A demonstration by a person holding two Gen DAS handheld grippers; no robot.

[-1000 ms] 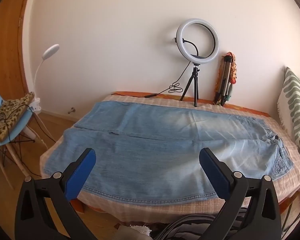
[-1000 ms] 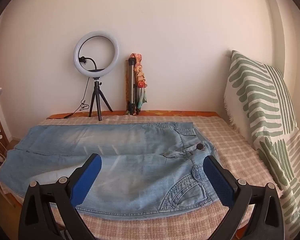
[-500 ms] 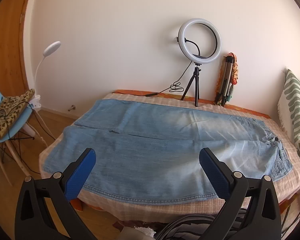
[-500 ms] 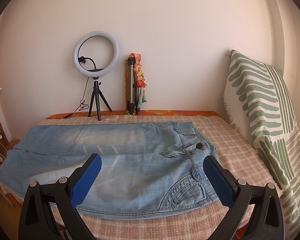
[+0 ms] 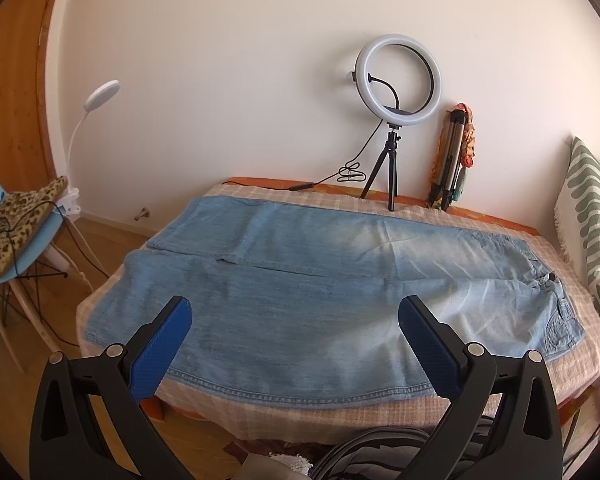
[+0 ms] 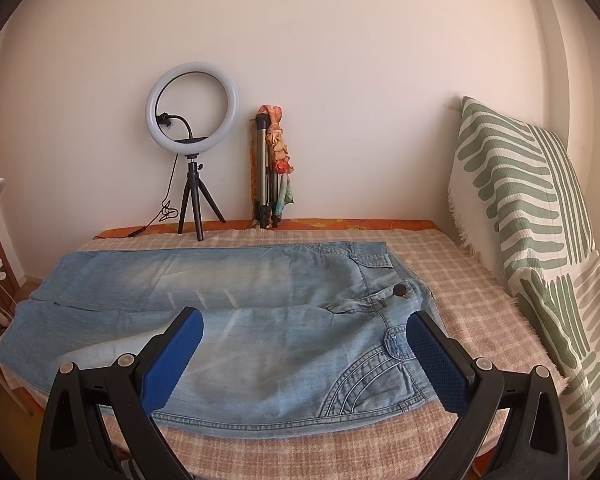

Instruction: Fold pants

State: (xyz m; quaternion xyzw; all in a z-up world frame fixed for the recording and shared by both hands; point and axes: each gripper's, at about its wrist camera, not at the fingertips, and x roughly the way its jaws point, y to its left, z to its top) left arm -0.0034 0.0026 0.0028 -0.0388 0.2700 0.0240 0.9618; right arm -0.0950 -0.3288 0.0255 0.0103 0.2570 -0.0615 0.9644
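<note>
Above near hem, left tongs (image 5: 295, 316) wide; right tongs (image 6: 305, 326) wide; pants (image 5: 320, 288) flat.

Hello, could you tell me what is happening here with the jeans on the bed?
A person holds a gripper in each hand, about to fold a pair of light blue jeans spread flat on the checked bedspread. The left gripper and the right gripper are both open and hover above the near edge, touching nothing. The waistband lies toward the striped pillow. No fold is made yet.
</note>
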